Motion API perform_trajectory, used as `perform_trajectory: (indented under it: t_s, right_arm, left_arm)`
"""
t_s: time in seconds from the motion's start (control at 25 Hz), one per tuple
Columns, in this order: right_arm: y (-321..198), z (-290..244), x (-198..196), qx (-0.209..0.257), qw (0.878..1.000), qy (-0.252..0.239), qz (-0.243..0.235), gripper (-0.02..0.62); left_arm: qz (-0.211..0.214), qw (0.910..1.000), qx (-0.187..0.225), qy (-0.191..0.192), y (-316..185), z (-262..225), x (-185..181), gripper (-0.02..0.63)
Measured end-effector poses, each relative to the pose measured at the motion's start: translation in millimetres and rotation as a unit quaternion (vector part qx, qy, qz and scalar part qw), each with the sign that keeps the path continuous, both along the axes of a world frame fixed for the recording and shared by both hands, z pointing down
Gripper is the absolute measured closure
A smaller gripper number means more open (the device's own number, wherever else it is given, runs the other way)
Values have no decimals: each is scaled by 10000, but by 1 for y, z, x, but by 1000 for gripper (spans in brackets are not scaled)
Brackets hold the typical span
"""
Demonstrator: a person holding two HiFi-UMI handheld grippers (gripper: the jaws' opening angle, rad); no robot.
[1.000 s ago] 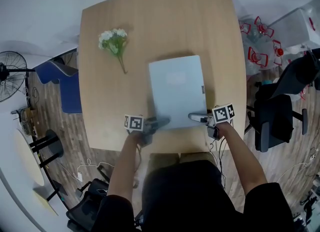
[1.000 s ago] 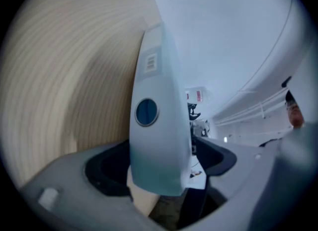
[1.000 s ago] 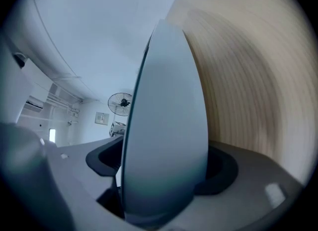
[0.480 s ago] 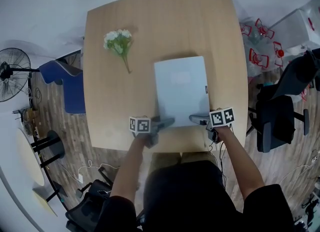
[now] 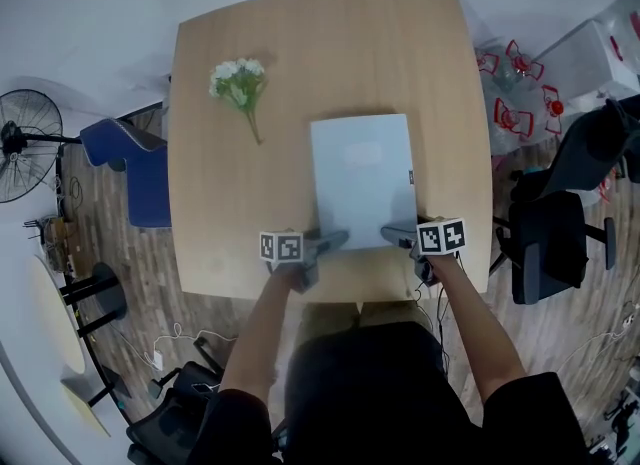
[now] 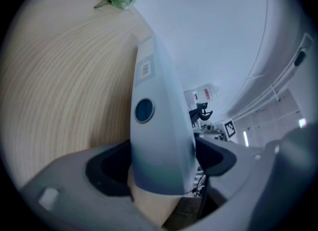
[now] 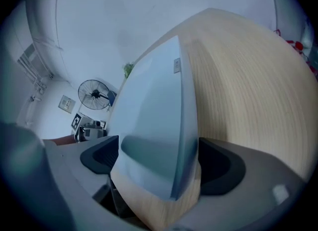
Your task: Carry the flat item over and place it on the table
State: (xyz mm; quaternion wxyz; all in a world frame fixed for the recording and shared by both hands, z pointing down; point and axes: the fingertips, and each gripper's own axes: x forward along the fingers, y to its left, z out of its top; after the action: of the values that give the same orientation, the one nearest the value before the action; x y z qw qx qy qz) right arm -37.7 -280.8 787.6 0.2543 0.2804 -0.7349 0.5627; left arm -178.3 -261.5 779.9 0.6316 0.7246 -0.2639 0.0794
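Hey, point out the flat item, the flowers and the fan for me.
flat item (image 5: 362, 178), head view, middle of its top face.
flowers (image 5: 236, 75), head view, the white blossoms.
fan (image 5: 22, 163), head view, its round grille.

Both arms (image 5: 255, 325) reach forward. The left gripper (image 5: 333, 241) clamps the flat item (image 5: 361, 173); the right gripper (image 5: 393, 234) sits loose around it, jaws apart.

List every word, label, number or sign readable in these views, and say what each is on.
No text is legible anywhere.
Edge label on the laptop: too small.
Sticker on the laptop, left gripper view: blurred lines.
Red-and-white labels on the bottles: too small.
Wall plate near the fan: blurred.
Marker cubes: square patterns, no words.
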Motion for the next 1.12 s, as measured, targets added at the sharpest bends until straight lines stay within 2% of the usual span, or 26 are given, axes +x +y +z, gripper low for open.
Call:
perform_trajectory:
  t_s: [0.16, 0.28, 0.4, 0.52, 0.64, 0.76, 0.88, 0.96, 1.04, 1.12]
  right_arm:
    - [1, 1, 7, -48, 9996, -122, 270, 121]
    - [3, 1, 10, 84, 9996, -78, 268, 133]
    - [6, 0, 11, 175, 9996, -34, 227, 153]
    - [6, -3, 15, 287, 9993, -44, 238, 141]
    - [8, -18, 23, 526, 9982, -68, 292, 143]
    - [13, -55, 26, 946, 9944, -341, 333, 173]
    - [16, -107, 22, 1710, 9840, -469, 196, 240]
    - [24, -140, 15, 2163, 9754, -431, 35, 297]
    - [32, -169, 7, 2519, 9672, -301, -136, 310]
    - [34, -198, -5, 2875, 9575, -193, -141, 369]
  left_arm:
    - [0, 9999, 3, -131, 1, -4, 7, 155]
    - [-303, 9985, 125, -441, -3, -7, 2, 100]
    - [-786, 9924, 368, -871, -11, -15, -19, 95]
    - [-892, 9891, 588, -1010, -14, -29, -27, 98]
    - [-706, 9854, 1011, -1169, -10, -53, -23, 104]
    - [-733, 9744, 1659, -1326, -4, -95, -23, 126]
    - [-1155, 9536, 2423, -1364, 2, -151, -37, 240]
    - [-1576, 9357, 2849, -1360, 11, -188, -52, 387]
    - [-1933, 9165, 3185, -1458, 20, -220, -71, 490]
    - [-2135, 8990, 3461, -1624, 26, -244, -90, 606]
